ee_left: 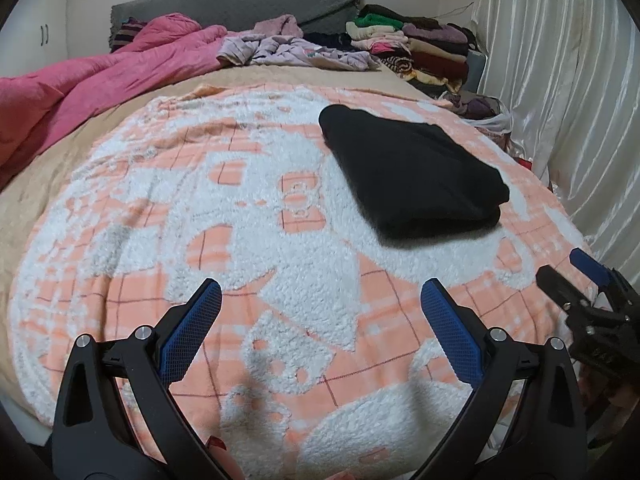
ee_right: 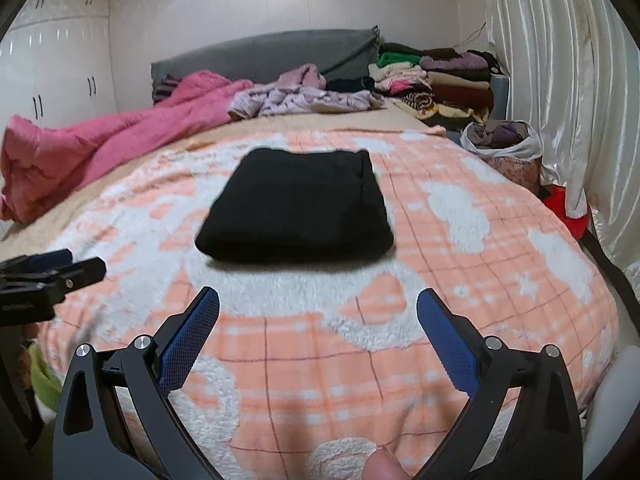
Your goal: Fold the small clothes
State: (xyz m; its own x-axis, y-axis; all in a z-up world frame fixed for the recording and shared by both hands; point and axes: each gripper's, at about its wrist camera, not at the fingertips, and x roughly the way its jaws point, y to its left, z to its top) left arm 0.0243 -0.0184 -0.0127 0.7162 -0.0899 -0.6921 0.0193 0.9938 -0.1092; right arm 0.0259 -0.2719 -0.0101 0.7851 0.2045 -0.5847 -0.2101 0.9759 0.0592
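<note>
A black garment point(ee_left: 412, 172) lies folded into a neat rectangle on the orange-and-white fleece blanket point(ee_left: 224, 216); it also shows in the right wrist view point(ee_right: 296, 208). My left gripper point(ee_left: 320, 308) is open and empty, above the blanket, short of the garment and to its left. My right gripper point(ee_right: 318, 312) is open and empty, just in front of the garment's near edge. The right gripper also shows at the right edge of the left wrist view point(ee_left: 576, 280). The left gripper shows at the left edge of the right wrist view point(ee_right: 48, 268).
A crumpled pink quilt point(ee_left: 100, 80) lies at the far left. Loose lilac clothes point(ee_left: 296, 52) and a stack of folded clothes point(ee_left: 420, 48) sit by the grey headboard point(ee_left: 240, 4). A bag of clothes point(ee_right: 504, 140) stands by the white curtain point(ee_right: 560, 80).
</note>
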